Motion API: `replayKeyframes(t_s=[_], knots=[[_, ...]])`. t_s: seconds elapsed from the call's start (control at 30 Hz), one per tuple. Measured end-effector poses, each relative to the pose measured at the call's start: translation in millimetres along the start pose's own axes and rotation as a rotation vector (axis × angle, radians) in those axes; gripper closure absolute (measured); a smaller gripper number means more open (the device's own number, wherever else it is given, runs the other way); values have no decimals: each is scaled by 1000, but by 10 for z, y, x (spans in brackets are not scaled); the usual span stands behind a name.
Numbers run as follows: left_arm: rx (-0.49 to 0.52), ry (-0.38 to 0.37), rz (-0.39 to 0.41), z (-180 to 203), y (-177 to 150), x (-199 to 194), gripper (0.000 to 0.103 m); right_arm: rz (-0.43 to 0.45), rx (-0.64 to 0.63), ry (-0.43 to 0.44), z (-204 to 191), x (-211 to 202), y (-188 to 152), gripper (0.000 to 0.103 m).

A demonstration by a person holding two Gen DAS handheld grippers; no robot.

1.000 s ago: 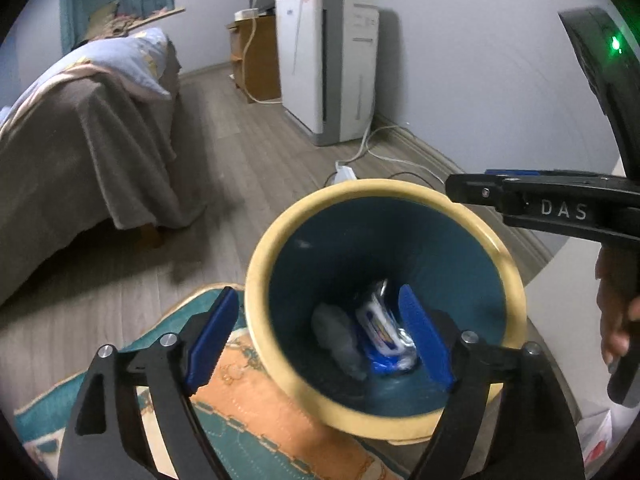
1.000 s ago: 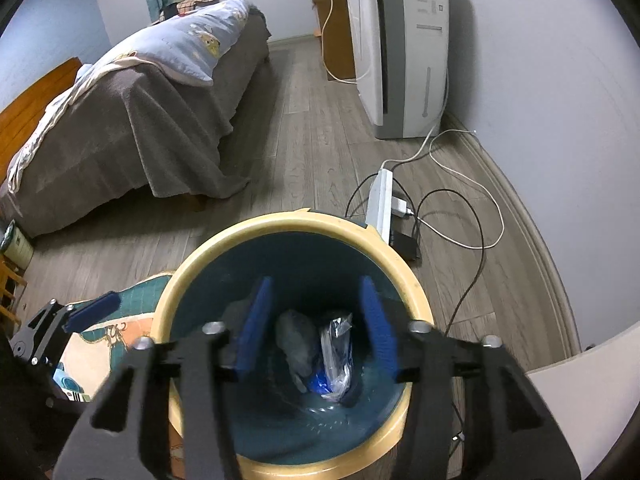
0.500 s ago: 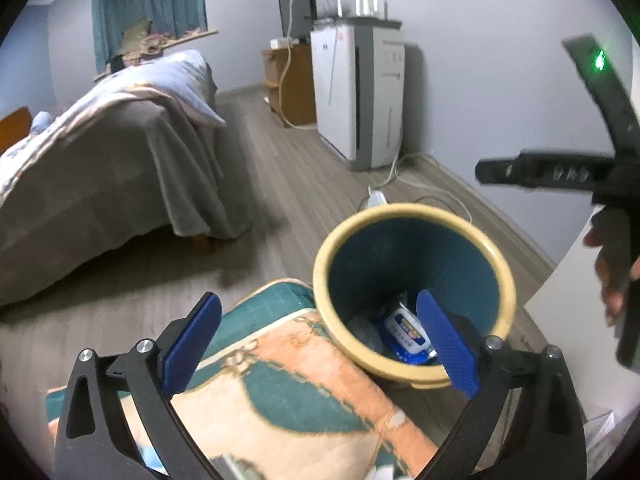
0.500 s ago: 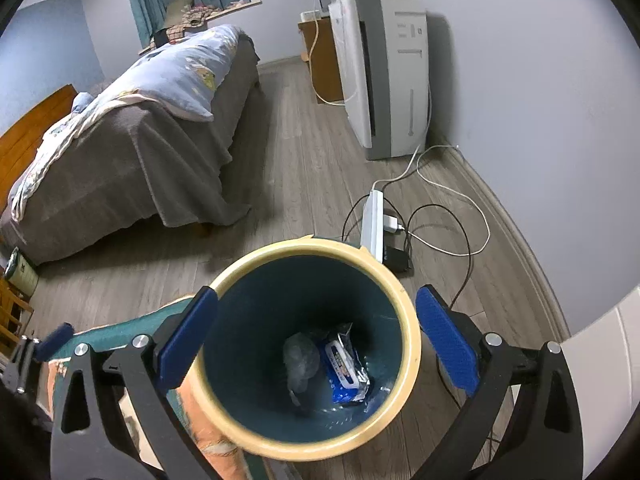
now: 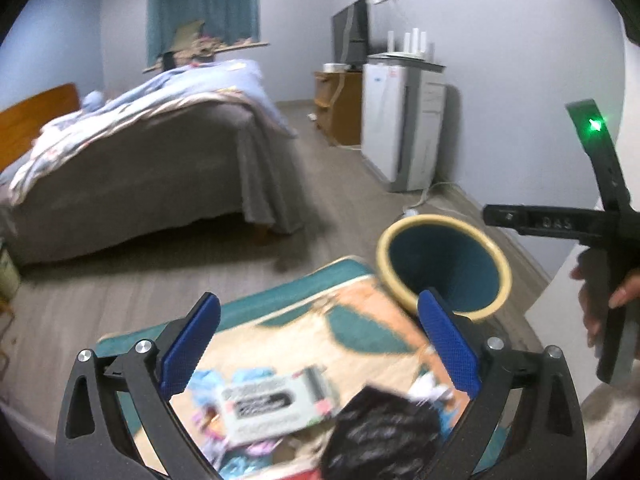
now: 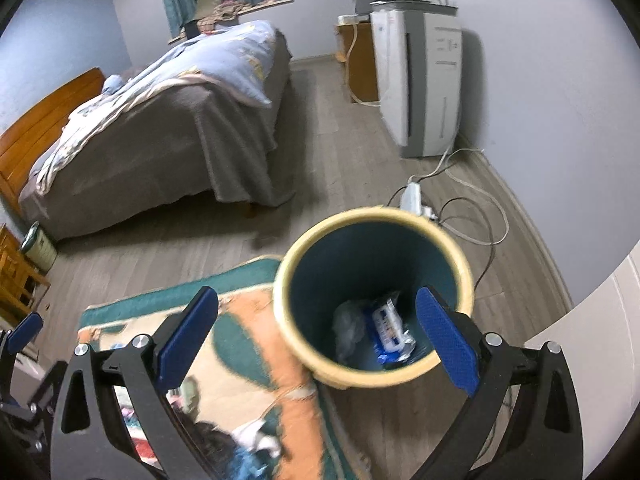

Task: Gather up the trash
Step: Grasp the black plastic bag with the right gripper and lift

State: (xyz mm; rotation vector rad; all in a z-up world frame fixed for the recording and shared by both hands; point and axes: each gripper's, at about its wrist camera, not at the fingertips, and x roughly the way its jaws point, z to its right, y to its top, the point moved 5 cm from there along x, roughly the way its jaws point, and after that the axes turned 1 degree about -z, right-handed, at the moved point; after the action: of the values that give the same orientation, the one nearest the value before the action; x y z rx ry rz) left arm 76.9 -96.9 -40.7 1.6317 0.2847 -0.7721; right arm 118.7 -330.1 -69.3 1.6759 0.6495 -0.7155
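L gripper (image 5: 318, 344) has its blue pads spread wide, nothing between them. Seen thru the gap, down on the rug (image 5: 288, 320): a grey-white wipes pack (image 5: 276, 402) at approx 6 o'clock from the midpoint between the pads, lying flat, tilted a bit; a crumpled black bag (image 5: 380, 436) just beside it at about 5 o'clock, low in the left wrist view. Small colourful scraps (image 5: 208, 384) sit around the pack (blurred, can't tell what they are). None of it touches the pads. Bin (image 5: 444, 266), cream rim w/ teal inside, stands at 2 o'clock of the L gripper, near the R pad's tip but beyond it, on the floor at the rug's corner.

R gripper (image 6: 316, 336) also wide open, empty. In the right wrist view the bin (image 6: 374, 292) lies ahead betw the pads, nearer the R pad, which overlaps its rim at approx 4 o'clock of the opening. Inside on the bottom: a blue-white wrapper (image 6: 390, 330) and a grey crumpled piece (image 6: 348, 328) touching it at its 9 o'clock. More litter (image 6: 248, 448) on the rug at 7 o'clock of this gripper, blurred, partly behind the L finger.

The R gripper's handle and the person's hand (image 5: 600, 300) show at 3 o'clock in the left wrist view. Bed (image 6: 160, 120) at 11 o'clock, well apart from the bin.
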Motion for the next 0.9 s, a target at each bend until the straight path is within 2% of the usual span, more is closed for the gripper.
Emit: replayKeyframes(t_s=[0.13,0.17,0.2,0.3,0.37,0.5,0.7,0.73,0.8,0.83,0.9], knots=[[-12,59,2,-279,-211,-198,5,-44,-94,6,-348,71,-255,6],[-12,106,-10,-379,-285,-228,5,-64,-122,8,-453,111,-331,6],[-26,120,-24,-454,-340,-240,5,-76,-134,14,-511,142,-374,6],[-91,128,-44,-687,-470,-286,5,-120,-156,56,-767,221,-557,6],[-110,159,-44,-823,-522,-331,5,-148,-179,70,-888,260,-689,6],[-137,181,-62,-1002,-606,-329,5,-234,-282,33,-1096,472,-947,6],[-159,192,-114,-1175,-760,-214,5,-299,-319,35,-1192,641,-1130,6],[-157,197,-128,-1199,-789,-186,5,-316,-330,36,-1212,676,-1169,8],[-176,200,-155,-1261,-851,-135,5,-360,-352,44,-1265,744,-1253,22],[-197,204,-173,-1320,-898,-106,5,-374,-360,47,-1284,768,-1301,25],[-216,221,-190,-1386,-958,-79,5,-416,-382,52,-1325,820,-1387,44]])
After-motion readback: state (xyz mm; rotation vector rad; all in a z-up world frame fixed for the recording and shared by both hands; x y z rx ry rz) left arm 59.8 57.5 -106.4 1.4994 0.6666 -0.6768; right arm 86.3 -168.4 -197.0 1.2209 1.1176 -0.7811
